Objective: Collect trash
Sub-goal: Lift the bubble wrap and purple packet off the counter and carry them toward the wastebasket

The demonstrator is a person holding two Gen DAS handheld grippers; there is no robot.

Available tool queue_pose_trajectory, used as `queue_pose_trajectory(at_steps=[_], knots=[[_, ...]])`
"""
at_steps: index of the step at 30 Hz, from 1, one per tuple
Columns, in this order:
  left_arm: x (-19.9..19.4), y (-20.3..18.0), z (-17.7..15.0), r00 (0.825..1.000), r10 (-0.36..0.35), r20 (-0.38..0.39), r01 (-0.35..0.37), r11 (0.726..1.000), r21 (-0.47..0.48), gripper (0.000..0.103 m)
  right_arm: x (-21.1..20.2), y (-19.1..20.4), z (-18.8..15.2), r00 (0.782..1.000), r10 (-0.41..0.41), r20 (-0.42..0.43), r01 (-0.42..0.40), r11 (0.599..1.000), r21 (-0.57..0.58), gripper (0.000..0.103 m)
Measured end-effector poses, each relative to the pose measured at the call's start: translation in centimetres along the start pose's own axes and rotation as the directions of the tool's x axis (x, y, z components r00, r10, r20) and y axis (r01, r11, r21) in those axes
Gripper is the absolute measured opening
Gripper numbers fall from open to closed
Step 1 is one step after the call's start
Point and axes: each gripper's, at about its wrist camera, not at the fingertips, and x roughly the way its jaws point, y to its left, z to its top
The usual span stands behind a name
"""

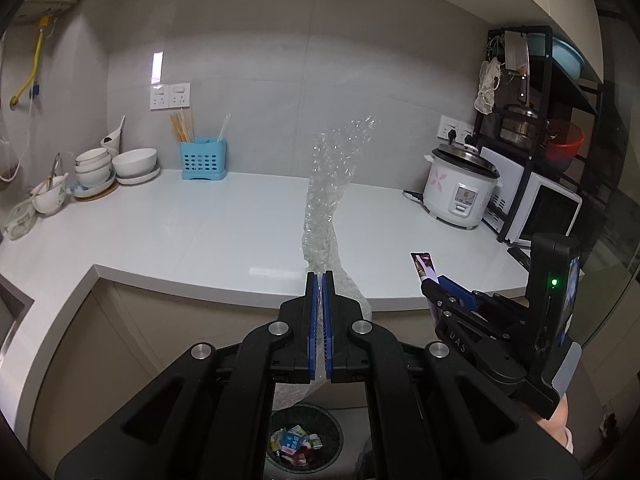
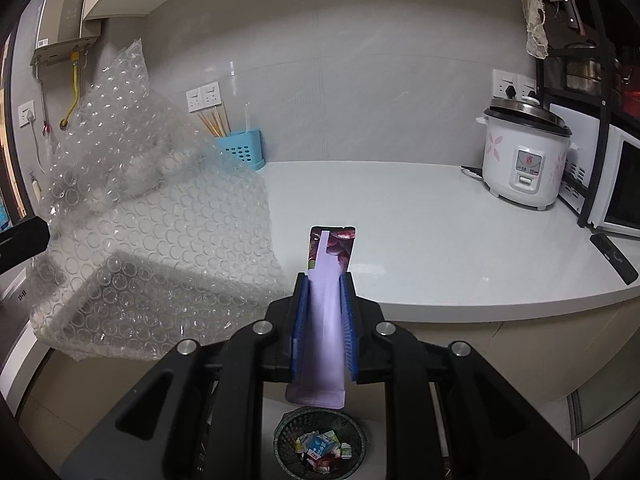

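Observation:
My left gripper (image 1: 320,280) is shut on a sheet of clear bubble wrap (image 1: 324,208), seen edge-on in the left wrist view and as a wide sheet in the right wrist view (image 2: 152,232). My right gripper (image 2: 325,280) is shut on a pale purple snack pouch (image 2: 326,320) with a fruit picture at its top; it also shows in the left wrist view (image 1: 424,266). Both grippers hang in front of the white counter (image 1: 200,232). A dark mesh trash bin (image 2: 356,432) with several wrappers stands on the floor below; the left wrist view shows it too (image 1: 334,436).
On the counter stand stacked white bowls (image 1: 104,168), a blue utensil holder (image 1: 203,158), a rice cooker (image 1: 460,188) and a black rack (image 1: 560,92) with a microwave (image 1: 548,212). A black remote (image 2: 614,258) lies at the counter's right end.

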Motion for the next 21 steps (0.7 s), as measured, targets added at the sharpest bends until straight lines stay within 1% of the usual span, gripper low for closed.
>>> queue_pose_trajectory(at_steps=[5,10,14,21], knots=[[0.2,0.0,-2.0,1.000,-0.002,-0.010,0.002,1.000,-0.001,0.002,-0.8,0.5,-1.6,1.000,0.019,0.002,-0.019,1.000,-0.003,0.015],[2.7,0.0,-4.3,0.999,-0.007,-0.050,0.008,1.000,0.003,0.002,0.1,0.8,-3.5,1.000,0.023,-0.021,-0.023,1.000,-0.012,0.016],[5.7,0.3,-6.7,0.995,-0.022,-0.101,0.021,1.000,-0.009,0.002,2.1,0.6,-5.8,0.997,0.034,-0.066,-0.035,0.999,-0.009,0.016],[11.0,1.6,-11.7,0.985,-0.004,-0.175,-0.003,0.999,-0.037,0.002,6.8,-0.2,-10.6,0.986,0.038,-0.162,-0.036,0.999,0.017,0.015]])
